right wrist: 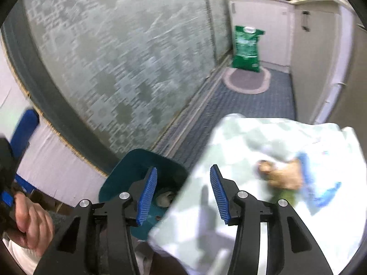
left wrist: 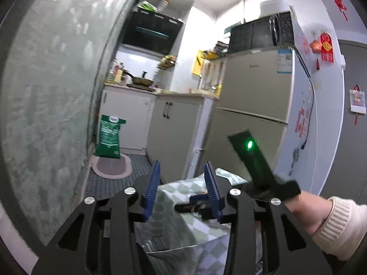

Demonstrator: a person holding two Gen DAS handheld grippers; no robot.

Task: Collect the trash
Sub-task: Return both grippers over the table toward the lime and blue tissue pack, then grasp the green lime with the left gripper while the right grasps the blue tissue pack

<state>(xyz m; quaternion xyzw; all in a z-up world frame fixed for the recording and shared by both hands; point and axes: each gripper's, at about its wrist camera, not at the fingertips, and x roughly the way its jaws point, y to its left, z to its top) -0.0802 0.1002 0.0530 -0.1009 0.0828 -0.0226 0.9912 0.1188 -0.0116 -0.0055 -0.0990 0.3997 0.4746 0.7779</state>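
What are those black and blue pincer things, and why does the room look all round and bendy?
Those are claws that a person holds, one in each hand. Each has a tiny camera with a very wide lens, which bends the room. One picture looks along the left claw, the other along the right claw. Both have blue fingers that stand apart, so they are open and grip nothing. In the left picture you see a little kitchen: a fridge and a pan on the counter. A green sack stands on the floor by a mat. Close up is a pale green checked plastic bag with some rubbish blurry inside, and beside it a dark teal bin. The person is collecting trash.
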